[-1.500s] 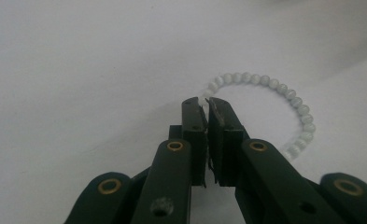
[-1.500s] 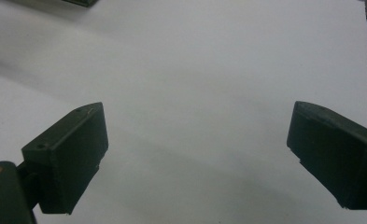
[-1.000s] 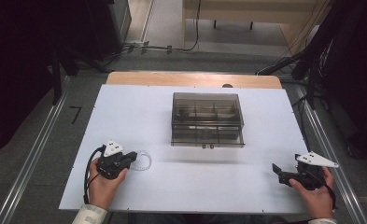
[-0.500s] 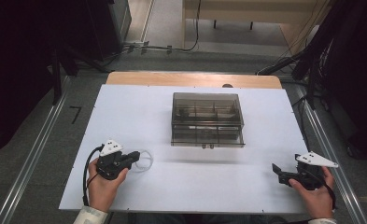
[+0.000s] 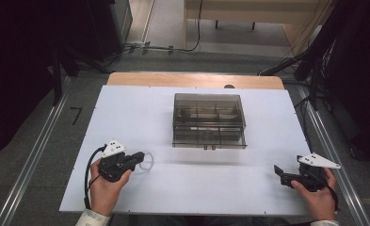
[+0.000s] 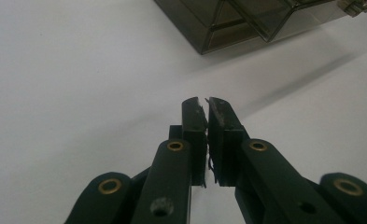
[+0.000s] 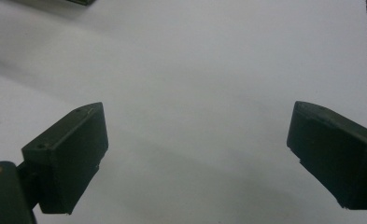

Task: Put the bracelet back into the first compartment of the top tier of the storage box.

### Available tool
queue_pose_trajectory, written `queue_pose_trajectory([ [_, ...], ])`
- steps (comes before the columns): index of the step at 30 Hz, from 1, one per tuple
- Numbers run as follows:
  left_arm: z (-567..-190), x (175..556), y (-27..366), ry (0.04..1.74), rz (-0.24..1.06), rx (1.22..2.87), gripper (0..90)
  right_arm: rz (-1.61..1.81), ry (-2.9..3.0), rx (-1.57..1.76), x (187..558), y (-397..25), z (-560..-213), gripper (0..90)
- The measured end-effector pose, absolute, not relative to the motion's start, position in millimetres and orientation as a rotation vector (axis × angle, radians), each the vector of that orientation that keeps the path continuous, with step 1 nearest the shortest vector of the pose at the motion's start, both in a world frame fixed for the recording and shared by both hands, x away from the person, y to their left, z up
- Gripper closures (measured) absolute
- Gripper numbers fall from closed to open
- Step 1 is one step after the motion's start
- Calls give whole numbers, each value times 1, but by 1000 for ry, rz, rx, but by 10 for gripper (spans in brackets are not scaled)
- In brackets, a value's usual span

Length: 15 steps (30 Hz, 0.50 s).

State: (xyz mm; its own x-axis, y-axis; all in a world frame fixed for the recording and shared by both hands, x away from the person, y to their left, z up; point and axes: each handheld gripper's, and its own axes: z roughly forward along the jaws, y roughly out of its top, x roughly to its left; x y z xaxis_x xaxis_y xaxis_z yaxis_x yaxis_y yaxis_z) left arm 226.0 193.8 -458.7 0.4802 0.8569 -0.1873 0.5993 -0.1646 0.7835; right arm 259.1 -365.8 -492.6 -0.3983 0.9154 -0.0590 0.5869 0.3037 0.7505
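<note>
A smoky clear compartment box (image 5: 209, 120) stands lid down in the middle of the white table top (image 5: 140, 108), with two small latches on its near edge. My left gripper (image 5: 139, 157) rests at the front left, jaws pressed together with a hairline gap; its tips (image 6: 206, 103) point toward a corner of the box (image 6: 246, 21). A faint pale ring (image 5: 148, 161) lies at those tips in the high view, and I cannot tell whether it is held. My right gripper (image 5: 277, 170) sits at the front right, open wide over bare table (image 7: 195, 158).
The white top ends on a wooden strip (image 5: 197, 80) at the far side. Metal rails (image 5: 41, 150) run along both sides, and cables (image 5: 173, 47) lie on the floor beyond. A hand holds each gripper near the front edge.
The left hand has shifted slightly with its gripper. The right gripper and the box have not moved.
</note>
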Motion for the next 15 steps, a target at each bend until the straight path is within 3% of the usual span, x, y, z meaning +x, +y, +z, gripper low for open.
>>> queue_pose_trajectory([
  [15,-452,226,190,1191,395,1832,862,901,2091,1337,260,-365,-493,38],
])
